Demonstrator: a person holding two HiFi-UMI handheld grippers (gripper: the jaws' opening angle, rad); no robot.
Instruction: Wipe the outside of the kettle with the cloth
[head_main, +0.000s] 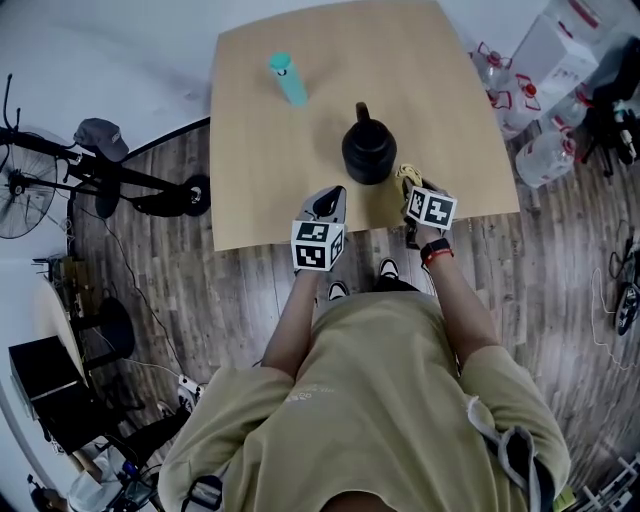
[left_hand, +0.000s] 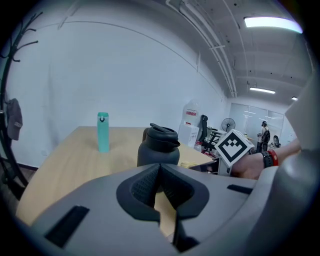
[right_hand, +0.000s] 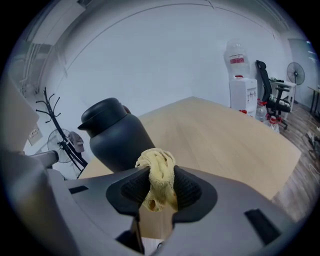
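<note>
A black kettle (head_main: 368, 148) with a lid and rear handle stands near the front middle of the wooden table (head_main: 280, 60). My right gripper (head_main: 411, 190) sits just right of it, shut on a bunched yellow cloth (right_hand: 157, 176); the kettle (right_hand: 117, 135) rises close ahead on the left in the right gripper view. My left gripper (head_main: 328, 205) is at the table's front edge, left of the kettle (left_hand: 159, 147), jaws shut with nothing between them. The cloth (head_main: 407, 176) shows beside the kettle's base.
A teal bottle (head_main: 287, 78) stands at the far left of the table, also upright in the left gripper view (left_hand: 103, 131). Water jugs (head_main: 545, 155) and boxes crowd the floor to the right. A fan (head_main: 20, 185) and stand are on the left.
</note>
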